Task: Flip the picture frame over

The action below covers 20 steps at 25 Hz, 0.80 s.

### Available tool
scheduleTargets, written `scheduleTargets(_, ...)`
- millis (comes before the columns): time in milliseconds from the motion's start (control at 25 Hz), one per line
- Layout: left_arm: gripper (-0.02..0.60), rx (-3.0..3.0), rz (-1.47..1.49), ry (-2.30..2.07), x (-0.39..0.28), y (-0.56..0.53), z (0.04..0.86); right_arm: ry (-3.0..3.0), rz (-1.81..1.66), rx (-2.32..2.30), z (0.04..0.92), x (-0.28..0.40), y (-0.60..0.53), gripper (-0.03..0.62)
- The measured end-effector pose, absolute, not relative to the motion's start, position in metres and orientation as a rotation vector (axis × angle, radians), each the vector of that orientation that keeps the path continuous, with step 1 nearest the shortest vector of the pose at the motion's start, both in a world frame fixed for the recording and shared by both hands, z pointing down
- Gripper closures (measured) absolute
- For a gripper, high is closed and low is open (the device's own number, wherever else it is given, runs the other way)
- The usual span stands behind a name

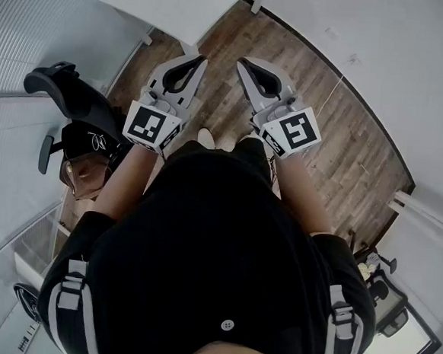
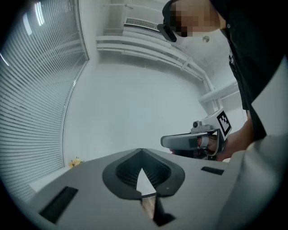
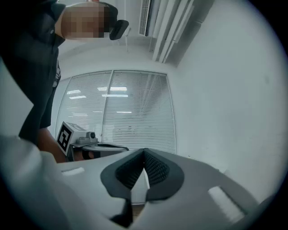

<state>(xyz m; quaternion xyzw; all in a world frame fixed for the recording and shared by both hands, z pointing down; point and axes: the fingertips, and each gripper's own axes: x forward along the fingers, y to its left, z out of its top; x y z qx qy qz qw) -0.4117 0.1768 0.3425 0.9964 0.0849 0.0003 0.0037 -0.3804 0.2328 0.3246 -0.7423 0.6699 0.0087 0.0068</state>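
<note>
Jaws of the grey plastic left gripper point(image 1: 198, 61) and the grey plastic right gripper point(image 1: 243, 62) are pressed together at the tips, with nothing between them. Both grippers are held level, side by side, over the brown wooden plank floor point(image 1: 323, 142). A white bench point(image 1: 181, 9) stands just beyond them. Where the picture frame lies relative to the jaws, no view tells

Head camera: on the person, aimed steeply down at the wood floor point(image 1: 240, 40), close over both tools. Left tool point(image 1: 198, 59) camera faces a white wall point(image 2: 135, 103); right tool point(image 1: 243, 61) camera faces window blinds point(image 3: 130, 112). Each tool camera catches the other tool.
</note>
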Motion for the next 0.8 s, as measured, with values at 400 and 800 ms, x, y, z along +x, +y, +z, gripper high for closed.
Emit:
scheduleTargets(400,0.577,3.117,0.023,0.280,-0.420,0.189,0.343,2.051,-0.060,-2.329,0.334,-0.383,0.245,0.584)
scheduleTargets(800,0.577,3.098,0.039,0.230,-0.403,0.195,0.342,2.123,-0.097,-2.302,0.337,-0.369,0.253,0.583)
